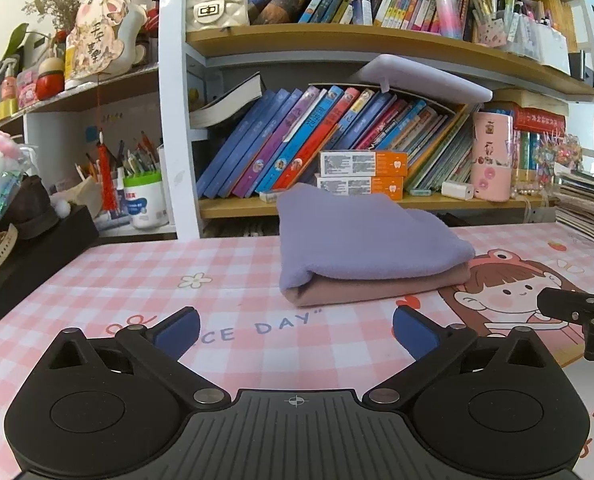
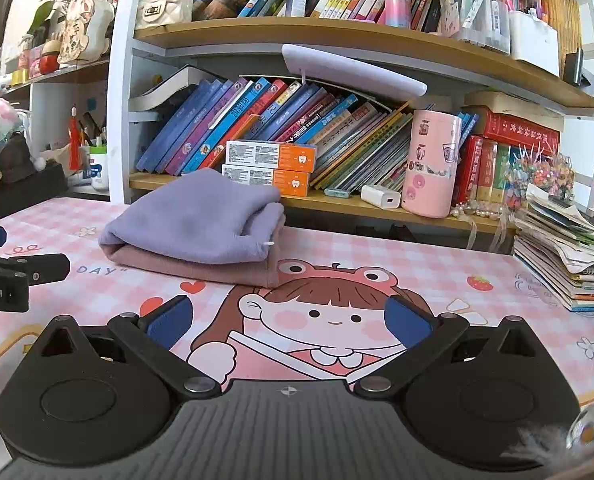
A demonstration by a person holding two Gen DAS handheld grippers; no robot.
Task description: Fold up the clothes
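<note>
A folded lilac garment (image 1: 361,236) lies on top of a folded dusty-pink garment (image 1: 377,290), stacked on the pink checked desk mat (image 1: 145,276). The stack also shows in the right wrist view, lilac (image 2: 193,216) over pink (image 2: 201,266), at the mat's far left. My left gripper (image 1: 295,330) is open and empty, low over the mat, a short way in front of the stack. My right gripper (image 2: 289,318) is open and empty, over the cartoon girl print, to the right of the stack. The right gripper's finger shows at the left wrist view's right edge (image 1: 577,308).
A bookshelf (image 1: 377,40) packed with books stands right behind the mat. Orange toothpaste boxes (image 2: 269,168) and a pink cylinder (image 2: 431,164) sit on its low shelf. A stack of papers and notebooks (image 2: 569,256) lies at the right. A black box (image 1: 29,256) sits at the left.
</note>
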